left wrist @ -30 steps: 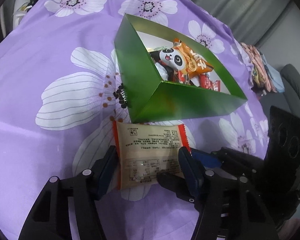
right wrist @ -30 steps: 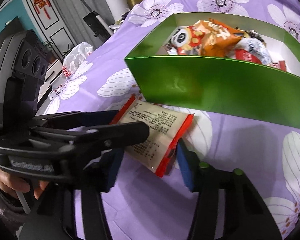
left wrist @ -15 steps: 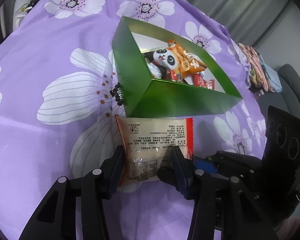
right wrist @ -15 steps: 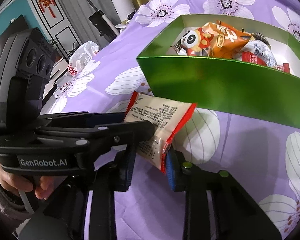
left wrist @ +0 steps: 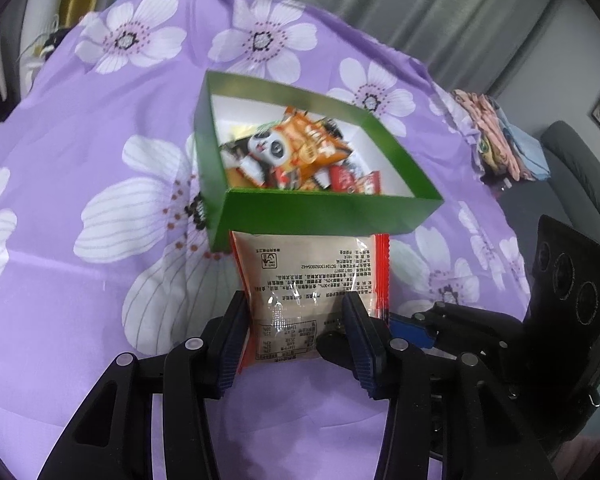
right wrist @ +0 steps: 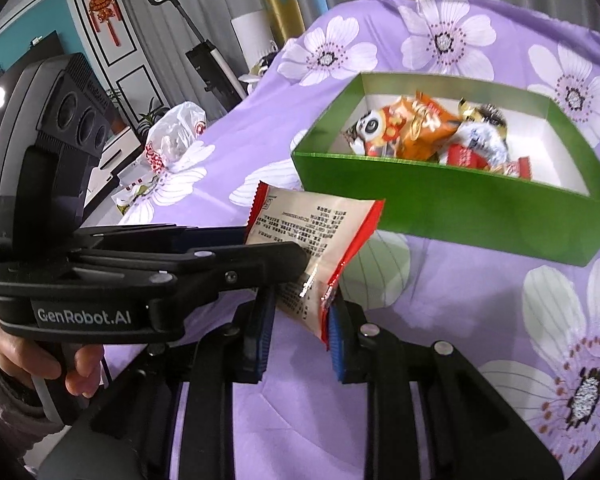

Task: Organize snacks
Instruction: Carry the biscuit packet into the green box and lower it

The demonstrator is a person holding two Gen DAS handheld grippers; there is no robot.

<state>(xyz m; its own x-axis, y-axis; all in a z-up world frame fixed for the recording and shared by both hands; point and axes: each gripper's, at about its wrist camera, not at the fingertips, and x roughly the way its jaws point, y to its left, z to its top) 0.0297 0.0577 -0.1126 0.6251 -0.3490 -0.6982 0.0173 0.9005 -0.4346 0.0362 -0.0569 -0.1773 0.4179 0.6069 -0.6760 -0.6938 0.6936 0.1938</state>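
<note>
A beige snack packet [left wrist: 308,280] with red ends and printed text hangs just above the purple flowered cloth [left wrist: 80,128], in front of the green box [left wrist: 332,212]. My left gripper [left wrist: 296,320] is shut on its near part, pads pressing both sides. From the packet's right side, my right gripper [right wrist: 300,320] is shut on one red end of the same packet [right wrist: 320,232]. In the box [right wrist: 460,208] lie several snacks, among them a panda packet [left wrist: 268,146] and an orange one [right wrist: 424,120].
A person's hand [right wrist: 20,352] grips the left gripper's handle. A clear plastic bag [right wrist: 176,132] lies on the cloth at the left. Folded clothes [left wrist: 496,136] and a grey chair [left wrist: 580,168] stand past the cloth's right edge.
Both grippers have closed on the packet, which lay flat on the cloth before. They have raised it off the cloth, and the box now shows more from above.
</note>
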